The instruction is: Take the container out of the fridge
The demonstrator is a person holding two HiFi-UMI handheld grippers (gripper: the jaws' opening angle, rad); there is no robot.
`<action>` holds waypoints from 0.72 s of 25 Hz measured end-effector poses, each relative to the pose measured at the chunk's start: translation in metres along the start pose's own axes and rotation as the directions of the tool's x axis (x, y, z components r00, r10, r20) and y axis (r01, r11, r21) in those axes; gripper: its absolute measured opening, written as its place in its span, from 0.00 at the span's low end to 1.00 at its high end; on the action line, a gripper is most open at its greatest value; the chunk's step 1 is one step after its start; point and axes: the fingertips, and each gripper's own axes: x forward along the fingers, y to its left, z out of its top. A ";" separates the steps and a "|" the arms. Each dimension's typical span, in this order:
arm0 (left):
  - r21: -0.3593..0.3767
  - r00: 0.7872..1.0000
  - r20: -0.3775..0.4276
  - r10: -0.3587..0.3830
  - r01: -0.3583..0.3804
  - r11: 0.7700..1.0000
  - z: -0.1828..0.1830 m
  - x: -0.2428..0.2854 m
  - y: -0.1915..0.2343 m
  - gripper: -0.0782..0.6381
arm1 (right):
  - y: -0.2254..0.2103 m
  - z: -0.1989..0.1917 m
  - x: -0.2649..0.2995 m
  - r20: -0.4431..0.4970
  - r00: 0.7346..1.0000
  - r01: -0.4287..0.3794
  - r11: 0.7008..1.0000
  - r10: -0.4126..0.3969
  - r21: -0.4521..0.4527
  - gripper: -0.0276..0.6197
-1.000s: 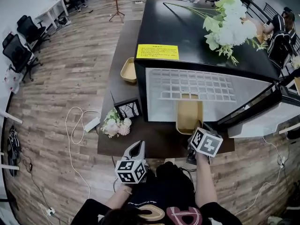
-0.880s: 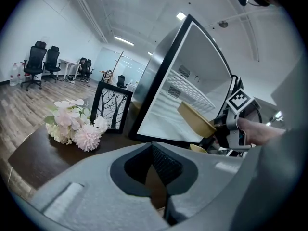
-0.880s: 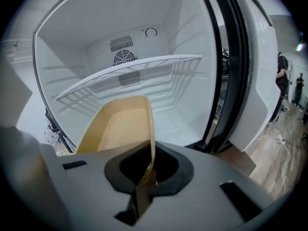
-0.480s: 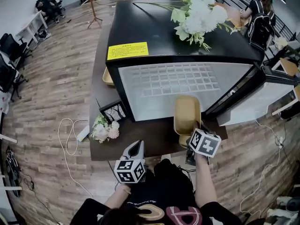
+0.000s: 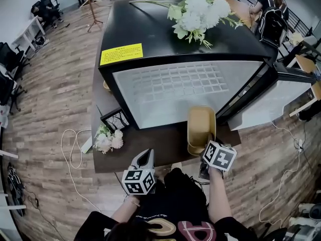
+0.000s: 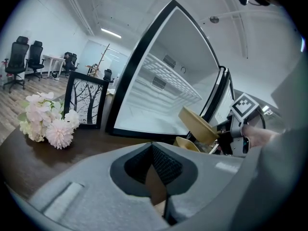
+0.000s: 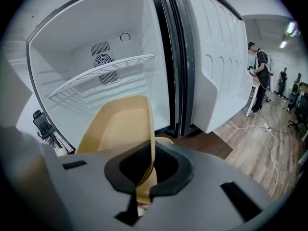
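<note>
A tan container (image 5: 200,126) hangs tilted just in front of the open black fridge (image 5: 170,84), over the dark table (image 5: 150,144). My right gripper (image 5: 208,144) is shut on its near rim; in the right gripper view the thin tan wall (image 7: 122,129) runs between the shut jaws of that gripper (image 7: 147,170). A second tan rim (image 7: 164,140) shows just below it. My left gripper (image 5: 145,158) hovers at the table's front edge, left of the container, shut with nothing in it (image 6: 153,150). The white fridge interior (image 7: 96,71) with its wire shelf stands behind.
The fridge door (image 5: 273,102) swings open to the right. White flowers (image 5: 198,11) lie on the fridge top. A picture frame (image 5: 115,119) and a pink bouquet (image 5: 106,140) stand on the table left of the fridge. A cable (image 5: 70,144) loops on the wooden floor.
The container has come out of the fridge opening toward the table's front edge, still in my right gripper. The head view has shifted. My left gripper has stayed put.
</note>
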 end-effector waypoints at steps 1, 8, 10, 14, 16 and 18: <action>0.003 1.000 -0.003 -0.003 0.003 1.000 -0.001 0.001 -0.001 0.12 | -0.002 -0.002 0.000 -0.001 1.000 -0.001 1.000 0.001 0.005 0.06; 0.023 1.000 -0.016 -0.024 0.024 0.999 -0.002 0.007 -0.010 0.12 | -0.019 -0.017 -0.003 -0.014 1.000 0.022 0.999 -0.021 0.035 0.06; 0.032 0.999 -0.021 -0.029 0.029 0.999 -0.002 0.010 -0.013 0.12 | -0.022 -0.021 -0.002 -0.018 1.000 0.023 0.999 -0.022 0.038 0.06; 0.046 0.999 -0.027 -0.031 0.032 0.998 -0.001 0.012 -0.016 0.12 | -0.027 -0.030 -0.001 -0.029 0.999 0.029 0.999 -0.028 0.032 0.06; 0.055 0.999 -0.033 -0.029 0.031 0.998 -0.001 0.012 -0.016 0.12 | -0.029 -0.037 0.000 -0.039 0.999 0.033 0.999 -0.032 0.035 0.06; 0.065 0.999 -0.038 -0.029 0.031 0.997 -0.002 0.013 -0.017 0.12 | -0.032 -0.043 0.001 -0.046 0.998 0.036 0.999 -0.034 0.039 0.06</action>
